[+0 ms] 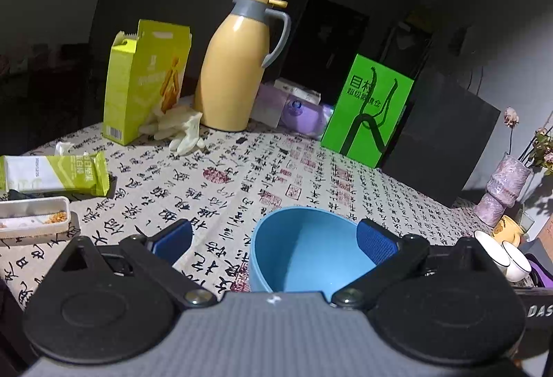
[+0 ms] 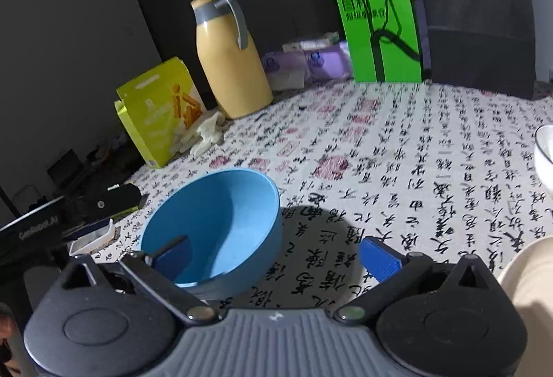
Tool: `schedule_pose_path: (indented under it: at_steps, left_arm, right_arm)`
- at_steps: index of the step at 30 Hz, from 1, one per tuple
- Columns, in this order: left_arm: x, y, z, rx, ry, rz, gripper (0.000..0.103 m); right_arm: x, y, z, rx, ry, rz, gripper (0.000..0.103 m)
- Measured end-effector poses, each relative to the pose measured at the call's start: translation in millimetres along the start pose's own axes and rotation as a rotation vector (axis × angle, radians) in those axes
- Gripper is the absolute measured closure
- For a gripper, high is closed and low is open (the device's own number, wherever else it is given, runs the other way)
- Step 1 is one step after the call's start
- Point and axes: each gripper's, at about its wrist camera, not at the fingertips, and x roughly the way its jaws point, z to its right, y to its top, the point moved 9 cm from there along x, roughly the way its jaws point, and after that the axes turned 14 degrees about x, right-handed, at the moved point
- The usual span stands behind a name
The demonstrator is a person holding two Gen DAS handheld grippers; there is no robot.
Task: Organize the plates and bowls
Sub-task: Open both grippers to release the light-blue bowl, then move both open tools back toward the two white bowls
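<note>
— Left gripper (image 1: pixel 274 240)?
— Spread to full width, nothing gripped. Blue bowl (image 1: pixel 307 250) upright on the bench (image 1: pixel 242 176), sitting between the fingers toward the right-hand one; right pad (image 1: pixel 376 244) overlapping the far rim in view, contact not confirmable. Left pad (image 1: pixel 172 240) well clear of the bowl.

— Right gripper (image 2: pixel 274 254)?
— Likewise wide apart, empty. Same blue bowl (image 2: pixel 217 224) to its left; left pad (image 2: pixel 174 256) seen against the bowl's inside, touching or not cannot be told. Right pad (image 2: pixel 378 257) apart from it, over the calligraphy-print cloth.

— Beyond the left gripper?
— Yellow thermos jug (image 1: pixel 238 65) ahead at the far edge, open green snack box (image 1: pixel 145 79) to its left, pale rubber gloves (image 1: pixel 179 129) lying between and in front of them. Green sign (image 1: pixel 366 110) ahead to the right. Snack wrapper (image 1: pixel 55 173) and a white tray (image 1: pixel 34 216) far left. Small white cups (image 1: pixel 501 256) just off the right finger, purple vase (image 1: pixel 503 190) beyond them.

— Beyond the right gripper?
— White bowl (image 2: pixel 544 148) at the far right edge, only partly in view. Cream plate (image 2: pixel 528 290) close at the lower right, cut off.
</note>
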Motion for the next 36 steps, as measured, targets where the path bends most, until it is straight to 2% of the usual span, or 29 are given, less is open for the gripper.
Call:
schedule_pose_path:
  at_steps: [5, 15, 23, 28, 36]
  left_arm:
    - [-7.4, -7.1, 6.2, 0.025, -0.019, 0.022, 0.0]
    - [-21.2, -19.3, 19.2, 0.066, -0.025, 0.052, 0.0]
    - [-30.8, -10.1, 39.6, 0.103, -0.034, 0.074, 0.0]
    - [-37.1, -1.3, 60.1, 0.119, -0.079, 0.094, 0.0]
    - [-33.9, 13.1, 112.9, 0.135, -0.19, 0.088, 0.0]
  right_arm:
    - [-15.6, -2.9, 8.5, 0.004, 0.016, 0.052, 0.0]
    - [-42.6, -30.1, 38.0, -0.017, 0.022, 0.086, 0.0]
    - [-67.1, -36.8, 63.6, -0.005, -0.011, 0.152, 0.0]
    - [-89.9, -27.2, 76.0, 0.018, -0.039, 0.24, 0.0]
    - [-136.7, -9.1, 105.0, 0.079, -0.165, 0.4, 0.0]
